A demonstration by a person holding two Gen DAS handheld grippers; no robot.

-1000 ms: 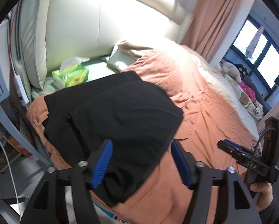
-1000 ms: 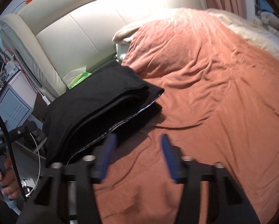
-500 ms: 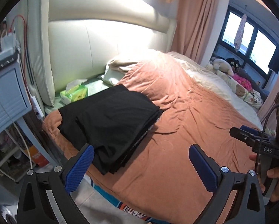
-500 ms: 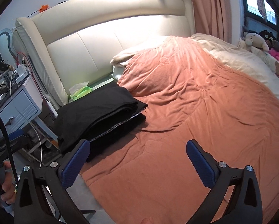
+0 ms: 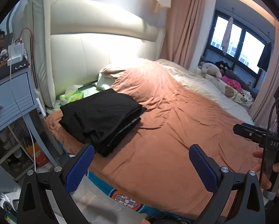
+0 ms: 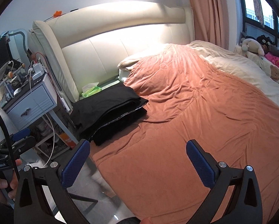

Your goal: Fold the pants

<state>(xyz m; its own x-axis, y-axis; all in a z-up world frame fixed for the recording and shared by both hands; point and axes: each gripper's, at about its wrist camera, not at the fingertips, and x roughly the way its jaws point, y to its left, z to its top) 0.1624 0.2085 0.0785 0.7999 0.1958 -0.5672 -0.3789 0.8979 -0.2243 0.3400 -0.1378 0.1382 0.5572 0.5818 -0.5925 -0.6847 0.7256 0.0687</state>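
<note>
The black pants (image 5: 102, 117) lie folded in a thick stack on the near left corner of the orange bedspread (image 5: 176, 130); they also show in the right wrist view (image 6: 109, 112). My left gripper (image 5: 139, 166) is open and empty, held back from the bed edge, well short of the pants. My right gripper (image 6: 137, 162) is open and empty too, above the bed's near edge. The right gripper's body shows at the right in the left wrist view (image 5: 260, 138). The left one shows at the left in the right wrist view (image 6: 12, 145).
A cream headboard (image 5: 94, 52) stands behind the pants. A green tissue pack (image 5: 71, 96) lies beside them. A pale blue nightstand (image 5: 10, 97) with cables stands to the left. Stuffed toys (image 5: 221, 74) sit by the window. Floor (image 6: 94, 186) lies below the bed edge.
Both grippers have opened wide and pulled back and up from the bed. The folded pants stay where they lay.
</note>
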